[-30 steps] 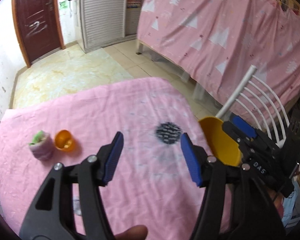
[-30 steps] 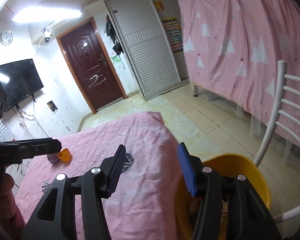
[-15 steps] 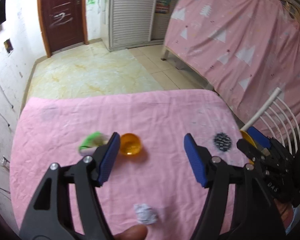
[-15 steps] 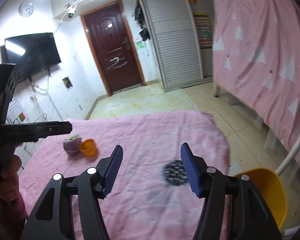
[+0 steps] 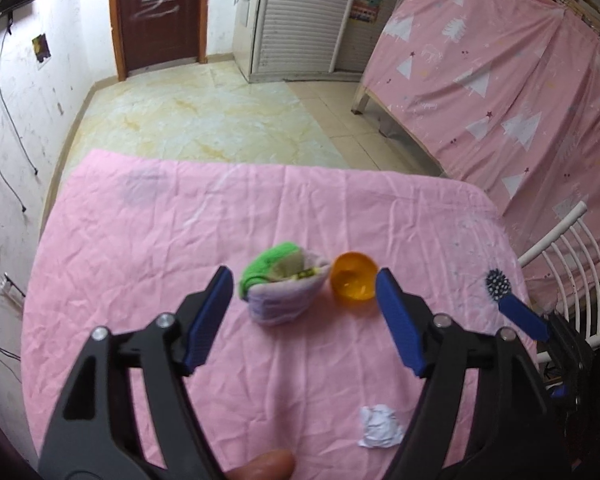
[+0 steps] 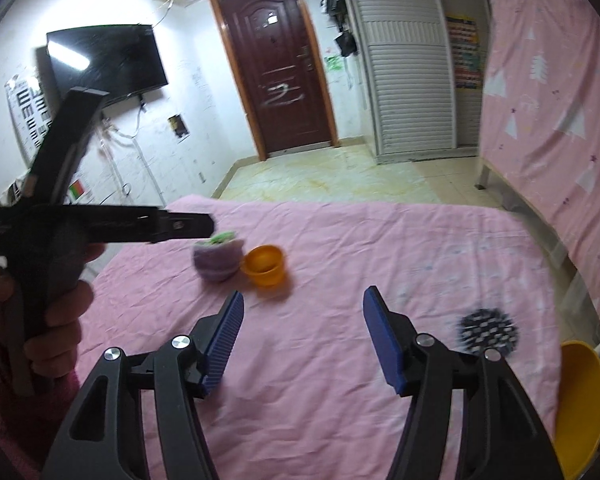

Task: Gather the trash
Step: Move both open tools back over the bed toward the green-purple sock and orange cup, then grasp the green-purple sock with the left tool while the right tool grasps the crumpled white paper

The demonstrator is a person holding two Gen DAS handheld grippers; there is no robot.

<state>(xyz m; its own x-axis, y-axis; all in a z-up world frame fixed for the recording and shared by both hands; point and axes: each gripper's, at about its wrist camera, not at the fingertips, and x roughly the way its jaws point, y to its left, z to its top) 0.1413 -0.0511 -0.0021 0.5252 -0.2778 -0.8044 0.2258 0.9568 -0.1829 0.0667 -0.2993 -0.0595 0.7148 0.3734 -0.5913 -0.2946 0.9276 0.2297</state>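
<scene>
Left gripper (image 5: 304, 312): jaws spread wide, nothing in them, hanging over the pink cloth (image 5: 148, 248).
Target, by my read: the bundle (image 5: 284, 294), a lilac wrap stuffed with green and beige scraps, sitting just ahead of the fingers, nearer the left pad.
Neighbour: orange cup (image 5: 354, 281) touching the bundle's side, right at the tip of the right pad (image 5: 398, 322).
How to take it: slide left a touch so both pads straddle the bundle alone, drop low, then squeeze across its soft middle; clip the cup and it will skid.
Paper wad (image 5: 380, 427): behind the right finger, close to the hand; a later pick.
Right gripper (image 6: 302, 340): parted too, empty, aimed at bare cloth.
Bin (image 6: 580, 404): yellow, past the right finger at the cloth's edge, beside the spotted ball (image 6: 487, 330).
</scene>
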